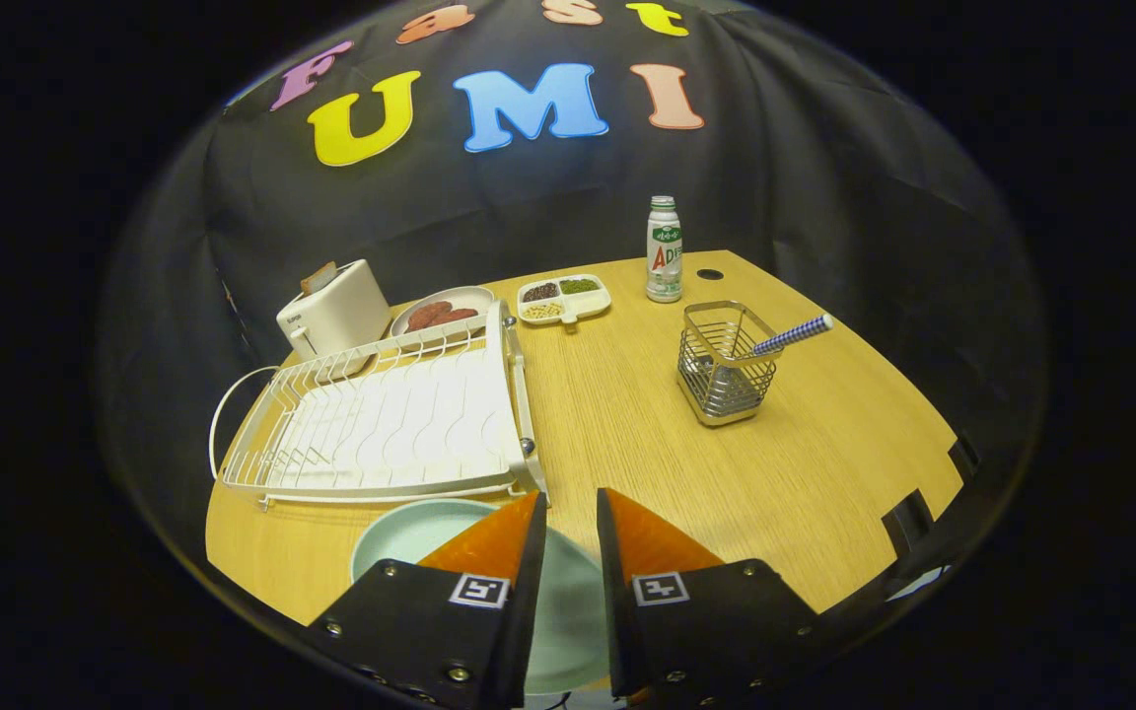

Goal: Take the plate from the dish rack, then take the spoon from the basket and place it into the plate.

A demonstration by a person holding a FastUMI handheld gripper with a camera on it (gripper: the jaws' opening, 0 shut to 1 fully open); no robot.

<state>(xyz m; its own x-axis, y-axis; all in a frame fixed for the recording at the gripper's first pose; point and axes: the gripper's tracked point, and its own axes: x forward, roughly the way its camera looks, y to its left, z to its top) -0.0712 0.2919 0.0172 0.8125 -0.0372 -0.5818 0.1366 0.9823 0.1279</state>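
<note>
Gripper view looks across a wooden table [824, 473], and the dish rack [381, 419] serves as the landmark for everything else. That rack stands empty of crockery. Just in front of it, on the near side, lies the pale green plate [410, 528], flat on the wood and touching nothing I can make out. The plate seems set down here so the spoon has an open, level target. The gripper [568, 513] hovers above the plate's near half with its orange fingers [499, 537] parted by a narrow gap and nothing between them; part of the plate's surface shows through that gap.

To the right of the rack, well apart from it, sits the wire basket [726, 365]. The spoon [793, 335] leans in it, its blue-checked handle sticking out over the rim, an easy part to pinch.

Behind the rack stand a toaster [331, 311], a dish of reddish food [440, 311], a divided tray [565, 298] and a bottle [664, 248].

My judgement: the plate step looks done and the spoon is next
</note>
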